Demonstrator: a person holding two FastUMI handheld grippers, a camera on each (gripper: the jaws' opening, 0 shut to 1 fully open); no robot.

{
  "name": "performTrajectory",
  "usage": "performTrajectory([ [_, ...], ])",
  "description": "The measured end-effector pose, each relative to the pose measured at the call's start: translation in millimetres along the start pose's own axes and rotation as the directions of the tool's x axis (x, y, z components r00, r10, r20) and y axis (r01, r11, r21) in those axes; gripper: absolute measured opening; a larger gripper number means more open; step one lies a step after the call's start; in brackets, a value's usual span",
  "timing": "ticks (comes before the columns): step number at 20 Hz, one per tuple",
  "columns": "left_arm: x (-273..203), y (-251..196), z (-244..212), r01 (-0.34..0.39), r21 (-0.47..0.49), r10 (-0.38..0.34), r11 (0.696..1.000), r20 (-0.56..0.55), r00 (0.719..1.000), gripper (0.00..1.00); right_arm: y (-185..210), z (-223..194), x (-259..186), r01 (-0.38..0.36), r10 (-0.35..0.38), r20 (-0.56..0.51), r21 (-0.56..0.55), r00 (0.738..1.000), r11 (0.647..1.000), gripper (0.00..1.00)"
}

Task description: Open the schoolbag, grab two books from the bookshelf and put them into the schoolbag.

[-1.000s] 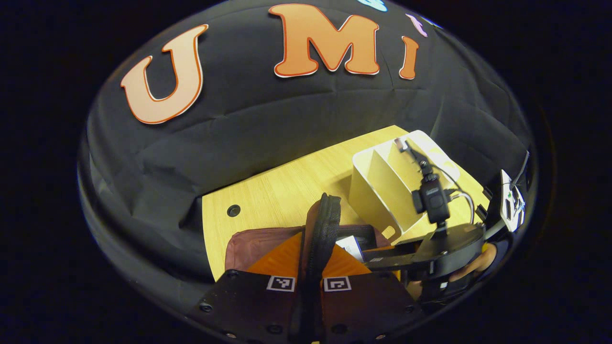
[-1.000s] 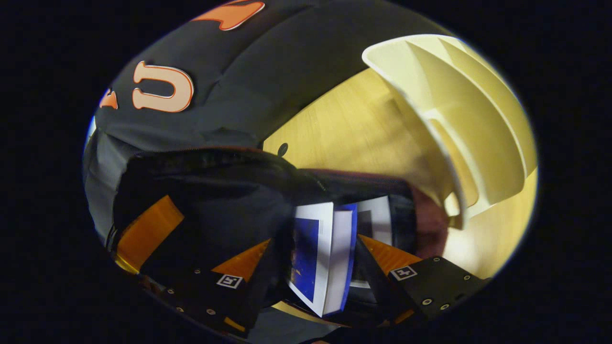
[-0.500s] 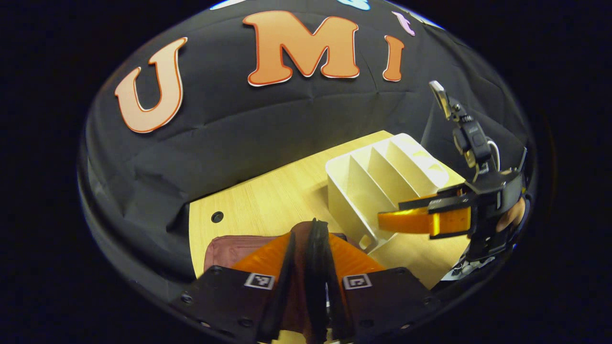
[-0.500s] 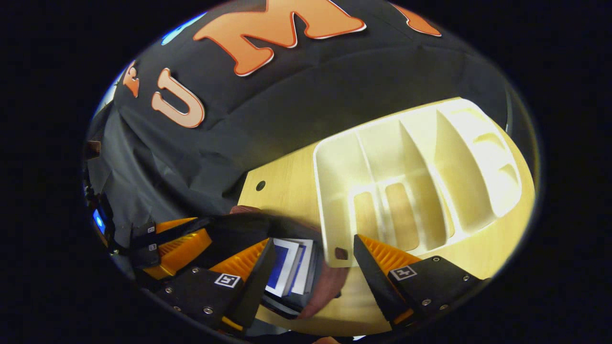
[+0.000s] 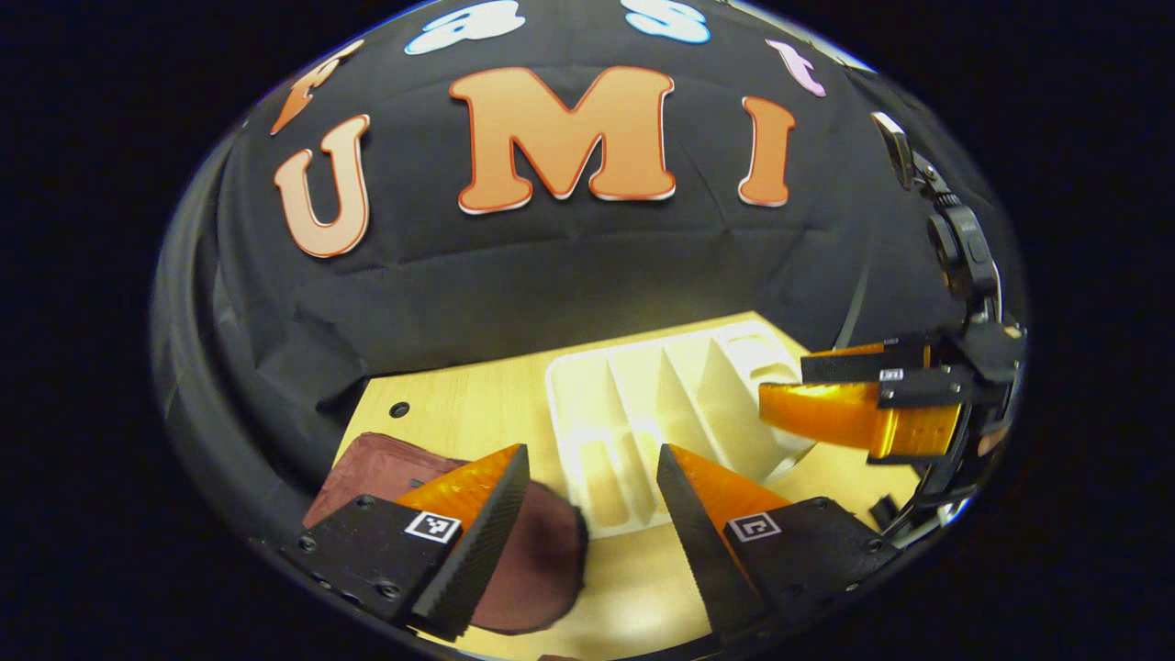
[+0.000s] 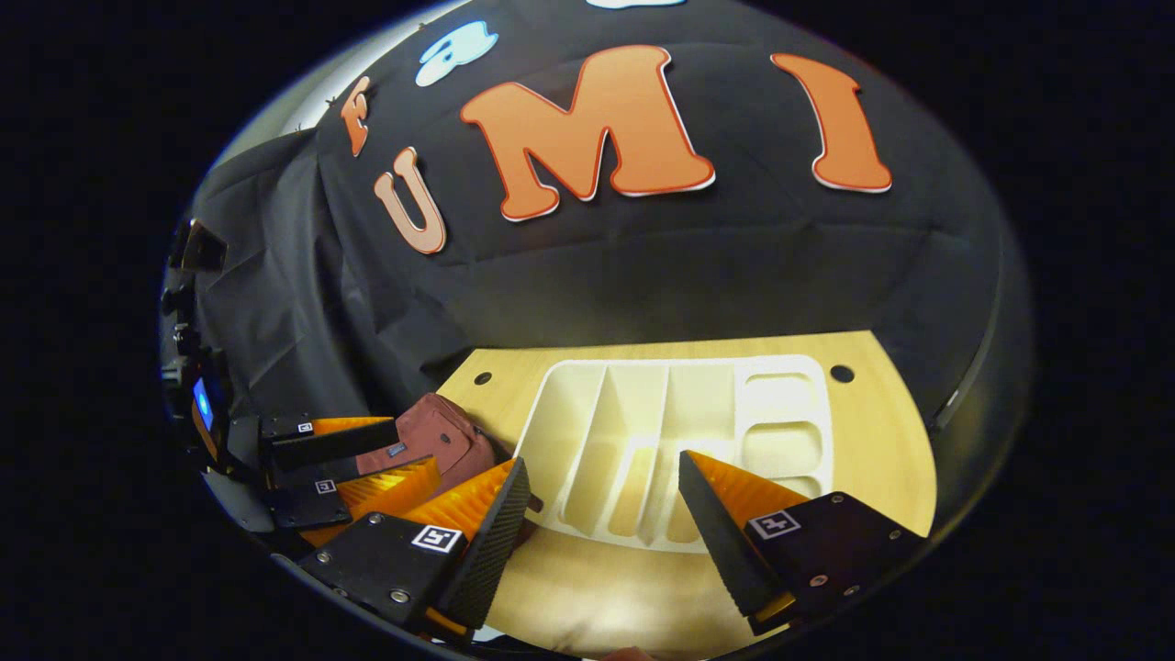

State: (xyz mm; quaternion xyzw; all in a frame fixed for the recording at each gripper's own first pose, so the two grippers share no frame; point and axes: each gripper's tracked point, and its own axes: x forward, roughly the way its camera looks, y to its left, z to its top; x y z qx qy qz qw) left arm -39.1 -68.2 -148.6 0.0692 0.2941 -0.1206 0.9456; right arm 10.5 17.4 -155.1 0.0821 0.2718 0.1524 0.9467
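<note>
The maroon schoolbag [image 5: 381,462] lies flat on the table's left side, and its inside is hidden. In the right gripper view the schoolbag [image 6: 431,433] sits just left of the white bookshelf [image 6: 679,431]. The bookshelf [image 5: 656,404] lies with its slots holding no books. My left gripper [image 5: 592,477] hovers open above the bag's right edge and the shelf front, holding nothing. It appears as the left gripper [image 6: 418,447] over the bag. My right gripper [image 6: 601,477] is open above the shelf front, and shows as the right gripper [image 5: 785,390] at the shelf's right end.
The light wooden table [image 6: 881,431] has small cable holes near its back corners. The black booth wall stands close behind the table. A strip of bare tabletop [image 5: 633,588] runs in front of the shelf.
My left gripper let go of the bag's zipper edge, opened and lifted back. My right gripper drew out of the bag and up. The bag has dropped flat, hiding the books.
</note>
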Motion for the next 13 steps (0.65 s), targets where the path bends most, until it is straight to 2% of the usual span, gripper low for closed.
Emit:
performTrajectory([
  [2, -9.5, -17.6, 30.0, -0.028, -0.006, 0.028, 1.000, 0.088, 0.996, 0.95, -15.9, 17.8, -20.4, 0.019, -0.019, 0.064, -0.007, 0.998, 1.000, 0.97],
  [5, -25.1, -32.4, 69.1, -0.064, 0.004, 0.062, 0.998, 0.210, 0.976, 0.96, -40.7, 52.5, -51.8, 0.090, -0.085, 0.190, -0.019, 0.978, 0.996, 0.97],
  [7, -37.1, -38.2, 94.1, -0.072, 0.005, 0.067, 0.997, 0.293, 0.954, 1.00, -38.0, 74.2, -66.4, 0.123, -0.116, 0.261, -0.010, 0.958, 0.992, 0.97],
  [8, -42.4, -34.8, 101.4, -0.089, 0.007, 0.082, 0.996, 0.326, 0.942, 0.96, -37.0, 83.2, -74.2, 0.143, -0.136, 0.289, -0.005, 0.948, 0.990, 0.97],
  [9, -48.9, -32.5, 110.1, -0.105, 0.009, 0.095, 0.994, 0.358, 0.929, 1.00, -34.7, 91.4, -81.4, 0.153, -0.141, 0.314, -0.012, 0.939, 0.988, 1.00],
  [11, -63.8, -38.7, 128.7, -0.124, -0.005, 0.114, 0.992, 0.428, 0.897, 0.96, -31.2, 106.4, -95.0, 0.200, -0.165, 0.380, -0.054, 0.910, 0.978, 0.97],
  [12, -68.1, -37.6, 134.2, -0.127, -0.016, 0.120, 0.992, 0.463, 0.878, 1.00, -34.3, 115.0, -97.2, 0.250, -0.203, 0.417, -0.060, 0.886, 0.966, 1.00],
  [13, -75.4, -32.9, 136.9, -0.131, -0.041, 0.134, 0.990, 0.491, 0.861, 1.00, -32.8, 120.0, -99.2, 0.274, -0.221, 0.451, -0.055, 0.865, 0.960, 0.97],
])
